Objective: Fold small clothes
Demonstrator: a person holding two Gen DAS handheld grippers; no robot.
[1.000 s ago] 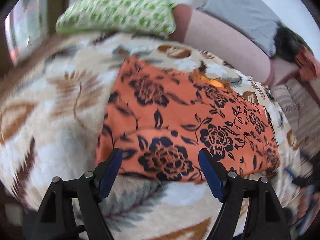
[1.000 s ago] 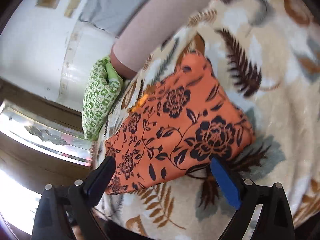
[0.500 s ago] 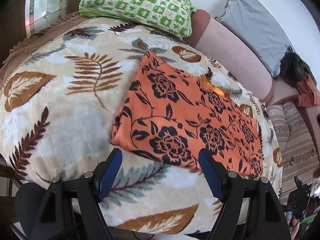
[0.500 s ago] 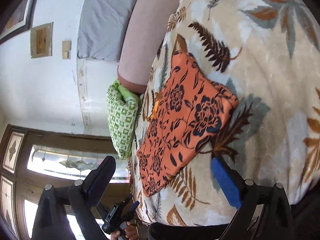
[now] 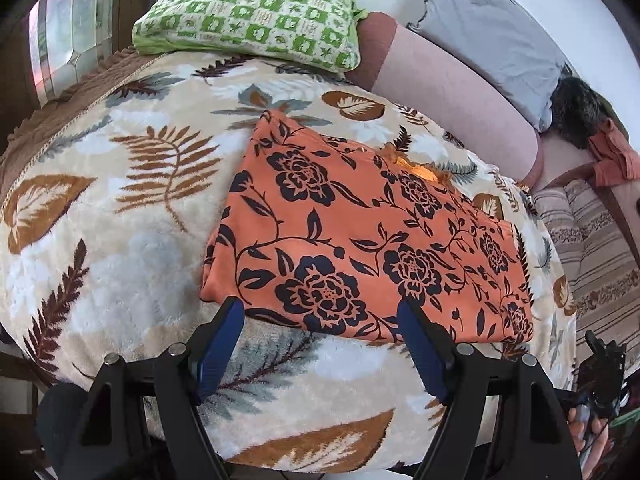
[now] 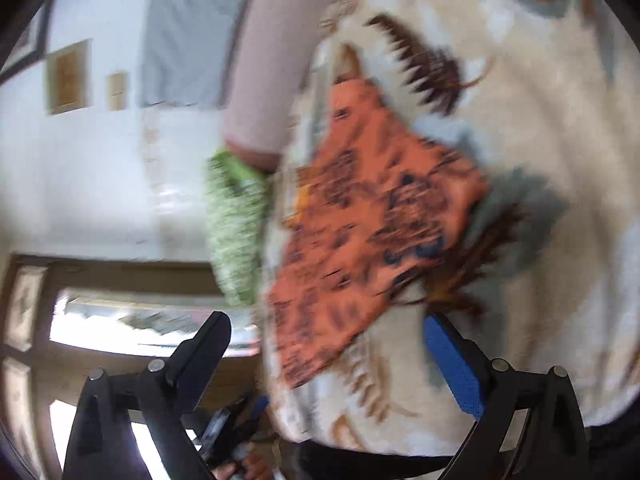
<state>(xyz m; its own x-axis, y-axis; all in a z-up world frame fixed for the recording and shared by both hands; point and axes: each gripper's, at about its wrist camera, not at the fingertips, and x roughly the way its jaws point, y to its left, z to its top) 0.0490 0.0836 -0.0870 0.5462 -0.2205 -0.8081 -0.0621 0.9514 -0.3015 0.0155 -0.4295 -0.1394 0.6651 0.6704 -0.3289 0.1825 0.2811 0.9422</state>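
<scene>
An orange garment with a black flower print [image 5: 360, 240] lies folded flat in a rectangle on a beige leaf-patterned blanket [image 5: 120, 208]. My left gripper [image 5: 320, 320] is open and empty, held just in front of the garment's near edge. In the blurred right wrist view the same garment [image 6: 372, 232] lies ahead. My right gripper [image 6: 332, 336] is open and empty, held back from the garment near the blanket's edge [image 6: 540, 120].
A green checked pillow [image 5: 256, 16] lies at the far end. A pink bolster [image 5: 452, 80] and a grey pillow [image 5: 492, 32] line the wall side. Striped fabric [image 5: 592, 248] lies at the right. A wooden window frame [image 6: 120, 280] stands beyond the bed.
Both grippers have stayed open and empty. The left view has drawn a little closer to the garment. The right view has swung and is now blurred. The garment has not moved.
</scene>
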